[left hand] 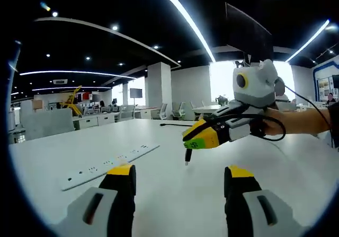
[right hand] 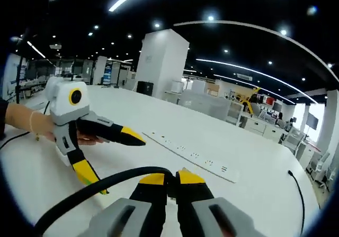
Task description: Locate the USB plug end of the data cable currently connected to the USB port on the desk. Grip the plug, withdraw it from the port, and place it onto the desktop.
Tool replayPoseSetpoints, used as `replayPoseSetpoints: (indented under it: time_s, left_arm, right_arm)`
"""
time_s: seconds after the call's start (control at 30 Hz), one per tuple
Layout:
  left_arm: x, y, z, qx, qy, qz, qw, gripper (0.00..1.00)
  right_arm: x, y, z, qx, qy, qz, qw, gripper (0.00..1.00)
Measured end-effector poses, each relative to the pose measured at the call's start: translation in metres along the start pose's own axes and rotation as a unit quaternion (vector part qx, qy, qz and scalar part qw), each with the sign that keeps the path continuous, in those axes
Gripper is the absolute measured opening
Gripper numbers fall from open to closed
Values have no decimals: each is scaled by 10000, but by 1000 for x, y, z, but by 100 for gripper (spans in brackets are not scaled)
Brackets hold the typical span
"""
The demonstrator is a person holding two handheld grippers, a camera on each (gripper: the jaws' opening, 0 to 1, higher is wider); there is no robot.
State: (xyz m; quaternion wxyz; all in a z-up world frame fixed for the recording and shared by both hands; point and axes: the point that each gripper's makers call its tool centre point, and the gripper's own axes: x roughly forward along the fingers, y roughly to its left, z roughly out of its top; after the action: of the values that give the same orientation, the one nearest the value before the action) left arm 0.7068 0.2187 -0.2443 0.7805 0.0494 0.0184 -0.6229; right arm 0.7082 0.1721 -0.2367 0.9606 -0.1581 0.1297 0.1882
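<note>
- USB plug point(left hand: 187, 156) hangs in the air above the middle of the white desk point(left hand: 175, 194), already out of any port and not yet set down.
- Right gripper point(left hand: 204, 138), seen in the left gripper view, has its yellow-tipped jaws closed on the plug's body, with the plug's tip pointing down toward the desktop.
- In the right gripper view the same jaws press together on the plug, and the black data cable point(right hand: 95, 186) curves away from them toward the near edge of the desk.
- Left gripper point(left hand: 180, 180) rises from the bottom of its own view with jaws spread wide, holding nothing.
- A long white power strip point(left hand: 108, 166) lies flat on the desk, off to the side of the plug and well apart from it.
- The plug looks small, light and rigid, while the cable looks springy enough to tug it sideways on release; the short hard body just behind the tip seems the best place to hold.
</note>
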Motion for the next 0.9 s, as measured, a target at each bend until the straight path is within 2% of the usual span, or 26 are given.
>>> replayPoseSetpoints:
  time_s: [0.3, 0.9]
  left_arm:
    - [-9, -10, 1, -43, 4, -73, 10000, 68]
    - [-20, -10, -2, -100, -12, 12, 9999, 68]
  right_arm:
    - [4, 8, -5, -294, 174, 125, 9993, 8]
    - [8, 26, -8, -966, 381, 310, 9941, 10]
